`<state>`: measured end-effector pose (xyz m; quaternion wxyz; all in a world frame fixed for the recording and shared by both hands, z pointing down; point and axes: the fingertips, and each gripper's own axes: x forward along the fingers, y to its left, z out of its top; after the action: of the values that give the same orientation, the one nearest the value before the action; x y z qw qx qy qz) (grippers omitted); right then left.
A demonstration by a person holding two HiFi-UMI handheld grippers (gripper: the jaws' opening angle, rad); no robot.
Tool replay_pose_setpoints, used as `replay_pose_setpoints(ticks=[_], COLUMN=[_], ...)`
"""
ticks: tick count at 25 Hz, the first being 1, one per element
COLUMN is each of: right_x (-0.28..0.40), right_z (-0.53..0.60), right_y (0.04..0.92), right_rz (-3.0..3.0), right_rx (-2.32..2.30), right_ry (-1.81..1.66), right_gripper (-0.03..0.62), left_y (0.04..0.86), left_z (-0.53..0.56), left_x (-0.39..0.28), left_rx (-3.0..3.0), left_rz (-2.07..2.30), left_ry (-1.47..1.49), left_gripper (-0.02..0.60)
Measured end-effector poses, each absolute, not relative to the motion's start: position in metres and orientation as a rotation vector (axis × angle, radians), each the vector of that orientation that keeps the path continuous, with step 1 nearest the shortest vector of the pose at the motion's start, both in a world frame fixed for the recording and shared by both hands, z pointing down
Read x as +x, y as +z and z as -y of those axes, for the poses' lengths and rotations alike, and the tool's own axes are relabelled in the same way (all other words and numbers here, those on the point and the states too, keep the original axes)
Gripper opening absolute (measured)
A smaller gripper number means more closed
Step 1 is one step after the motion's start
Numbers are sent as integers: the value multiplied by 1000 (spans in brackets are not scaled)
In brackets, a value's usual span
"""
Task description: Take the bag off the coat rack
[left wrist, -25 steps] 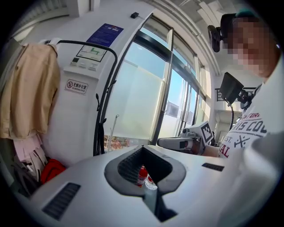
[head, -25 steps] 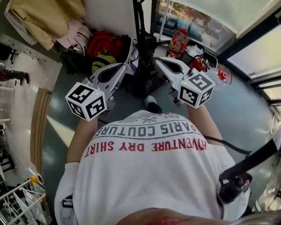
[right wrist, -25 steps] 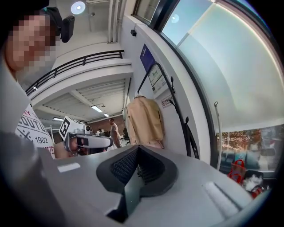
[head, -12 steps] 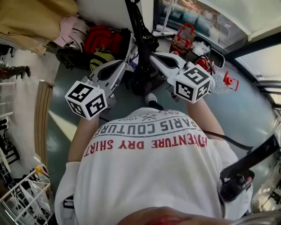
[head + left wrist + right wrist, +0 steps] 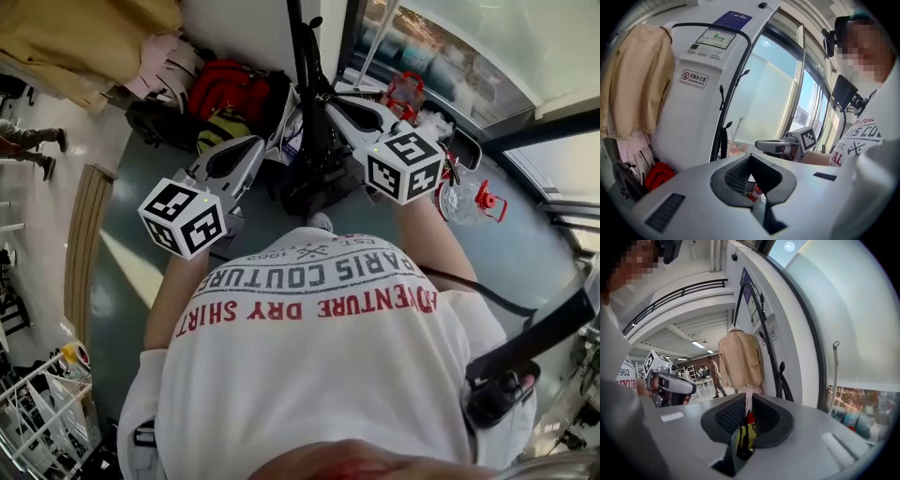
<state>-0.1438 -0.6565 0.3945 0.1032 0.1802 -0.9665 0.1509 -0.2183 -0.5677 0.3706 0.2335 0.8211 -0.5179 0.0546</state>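
Note:
A black coat rack (image 5: 302,56) stands in front of me against a white wall. Black bag straps (image 5: 723,140) hang from one of its low hooks. The bag's dark bulk (image 5: 309,178) shows at the pole's foot. My left gripper (image 5: 261,141) points at the rack from the left, shut and empty, its tips (image 5: 751,157) meeting. My right gripper (image 5: 330,105) lies close beside the pole (image 5: 768,348). Its jaws have just been opening and stand a crack apart (image 5: 747,397) with nothing between them. The bag's body is hidden in both gripper views.
A beige coat (image 5: 84,37) hangs at the left of the rack. Red (image 5: 225,92), yellow-black (image 5: 220,131) and black bags (image 5: 155,122) lie on the floor below it. A clear jug with a red cap (image 5: 469,202) and a red-handled basket (image 5: 403,89) sit by the window on the right.
Both grippers have moved forward toward the rack. The right one has shifted up and left in the head view and now lies next to the pole.

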Motion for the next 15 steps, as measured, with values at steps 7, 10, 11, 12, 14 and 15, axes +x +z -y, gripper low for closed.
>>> replay_pose_setpoints(ticks=[7, 10, 11, 12, 14, 15], right_x=[-181, -195, -199, -204, -215, -220], right_z=[718, 744, 753, 762, 778, 783], right_y=[415, 431, 437, 443, 454, 460], right_rz=[2822, 2783, 2764, 2746, 2719, 2707], right_rx=[569, 597, 605, 613, 627, 630], right_ry=[391, 386, 379, 373, 375, 384], right_gripper=[104, 121, 124, 129, 130, 129], left_y=[380, 384, 385, 387, 392, 395], left_z=[582, 587, 590, 593, 597, 599], left_x=[-246, -258, -262, -266, -275, -278], left_rx=[2187, 2152, 2140, 2129, 2106, 2096], left_rz=[1476, 1505, 1513, 1521, 1531, 1533], left_ry=[125, 110, 103, 97, 88, 86], left_gripper=[3, 3, 3, 3, 3, 3])
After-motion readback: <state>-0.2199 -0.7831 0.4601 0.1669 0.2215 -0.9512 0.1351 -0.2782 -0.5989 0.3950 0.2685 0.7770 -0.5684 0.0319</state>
